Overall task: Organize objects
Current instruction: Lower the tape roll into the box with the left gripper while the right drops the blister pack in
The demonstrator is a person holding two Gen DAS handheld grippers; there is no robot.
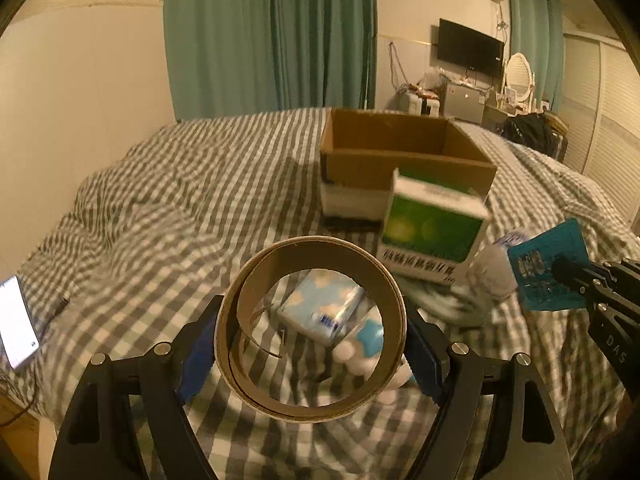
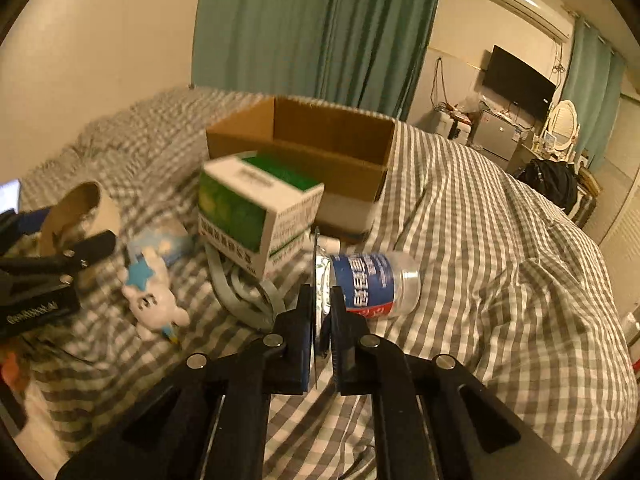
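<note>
Cardboard tape ring (image 1: 310, 328), brown and hollow, sits clamped between the blue-padded fingers of the left gripper (image 1: 312, 344), held up above the checked bedspread (image 1: 168, 200) so you can look straight through it. Through the hole shows a pale blue tissue pack (image 1: 320, 308) and a small white plush toy (image 2: 154, 300) with a blue star (both lying on the bed, touching or nearly so). The right gripper (image 2: 321, 312) is pinched nearly closed on a thin teal packet (image 1: 550, 266), seen edge-on in its own camera and flat-on from the left one.

Just beyond, a green and white carton (image 2: 252, 216) stands tilted against the front of an open cardboard box (image 2: 320, 144), which rests further back on the bed. A clear plastic bottle (image 2: 372, 284) with a blue label lies on its side beside the carton, and a grey strap (image 2: 244, 296) curls under the carton's corner. A lit phone (image 1: 16, 320) lies at the far left edge of the bed.
</note>
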